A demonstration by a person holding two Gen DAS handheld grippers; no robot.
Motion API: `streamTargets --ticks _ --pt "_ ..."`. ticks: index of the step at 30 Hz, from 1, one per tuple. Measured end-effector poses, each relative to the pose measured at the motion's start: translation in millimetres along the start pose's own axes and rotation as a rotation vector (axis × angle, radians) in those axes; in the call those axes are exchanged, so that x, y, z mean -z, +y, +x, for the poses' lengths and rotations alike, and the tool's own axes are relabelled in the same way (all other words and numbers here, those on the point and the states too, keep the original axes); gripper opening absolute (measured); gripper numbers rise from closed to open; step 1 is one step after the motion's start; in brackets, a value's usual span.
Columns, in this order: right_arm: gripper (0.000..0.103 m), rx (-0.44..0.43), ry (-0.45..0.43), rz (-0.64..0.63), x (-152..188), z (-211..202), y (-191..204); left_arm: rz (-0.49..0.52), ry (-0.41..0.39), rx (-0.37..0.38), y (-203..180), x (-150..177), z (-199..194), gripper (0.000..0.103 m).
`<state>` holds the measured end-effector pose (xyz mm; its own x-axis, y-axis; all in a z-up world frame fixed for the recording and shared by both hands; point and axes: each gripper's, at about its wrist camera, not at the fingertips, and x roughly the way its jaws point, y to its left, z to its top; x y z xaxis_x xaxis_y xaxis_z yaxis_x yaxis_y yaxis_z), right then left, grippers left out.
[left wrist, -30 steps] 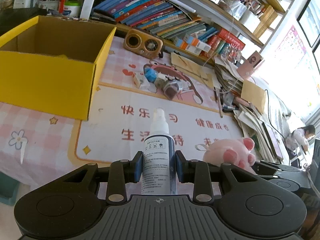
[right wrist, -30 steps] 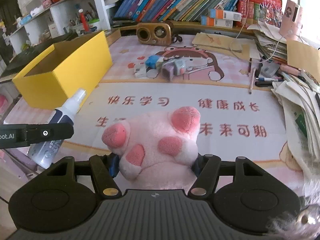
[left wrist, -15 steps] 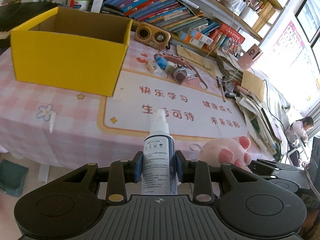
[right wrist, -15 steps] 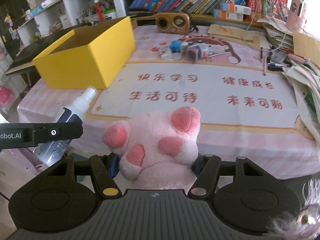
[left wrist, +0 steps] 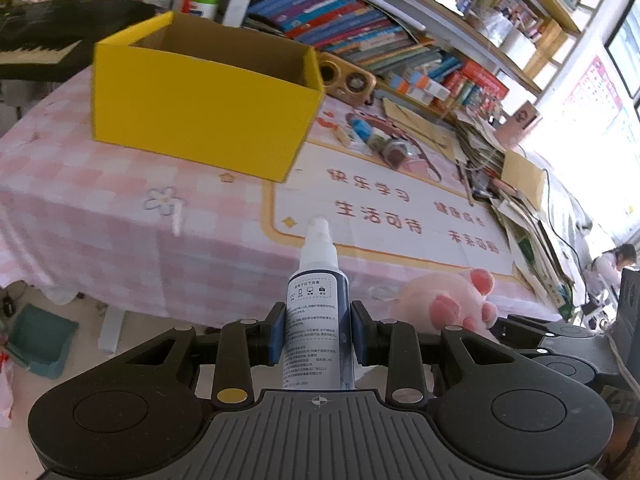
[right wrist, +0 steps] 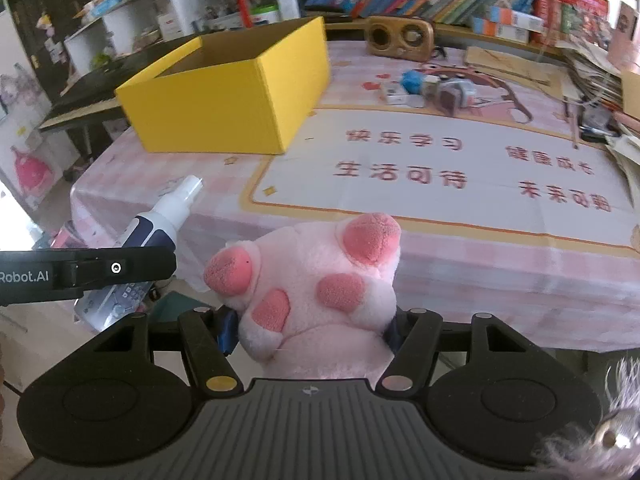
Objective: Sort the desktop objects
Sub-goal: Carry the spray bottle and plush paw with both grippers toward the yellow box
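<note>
My left gripper (left wrist: 316,336) is shut on a white and dark-blue spray bottle (left wrist: 318,320), nozzle pointing forward, held in the air in front of the table's near edge. My right gripper (right wrist: 310,334) is shut on a pink plush paw (right wrist: 308,276) with darker pink pads; the plush paw (left wrist: 452,304) also shows at the right in the left wrist view. The spray bottle (right wrist: 148,232) and the left gripper's finger (right wrist: 80,272) appear at the left in the right wrist view. An open yellow cardboard box (left wrist: 200,100) stands on the table's left side, also the yellow box (right wrist: 236,88) in the right wrist view.
A pink checked cloth with a printed desk mat (right wrist: 440,168) covers the table. Small items (right wrist: 436,88) lie at the mat's far edge, a wooden speaker (right wrist: 400,36) behind them. Book rows fill the back; paper stacks (left wrist: 532,216) crowd the right. A green bin (left wrist: 36,340) sits on the floor.
Both grippers have drawn back from the table with their objects still held; the table and the yellow box now look farther away, and floor shows beneath the table's near edge.
</note>
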<state>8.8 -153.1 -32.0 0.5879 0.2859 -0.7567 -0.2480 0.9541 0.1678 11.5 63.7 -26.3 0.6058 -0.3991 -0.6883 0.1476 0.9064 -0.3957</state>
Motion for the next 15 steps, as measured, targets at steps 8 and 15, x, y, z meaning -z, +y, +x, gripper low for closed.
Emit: streamTargets --ticks 8,15 --pt "0.062 -0.062 0.015 -0.066 -4 11 31 -0.058 -0.038 -0.051 25 5 -20 0.031" --pt "0.062 -0.088 0.012 -0.11 -9 16 49 -0.08 -0.066 -0.067 37 6 -29 0.031"
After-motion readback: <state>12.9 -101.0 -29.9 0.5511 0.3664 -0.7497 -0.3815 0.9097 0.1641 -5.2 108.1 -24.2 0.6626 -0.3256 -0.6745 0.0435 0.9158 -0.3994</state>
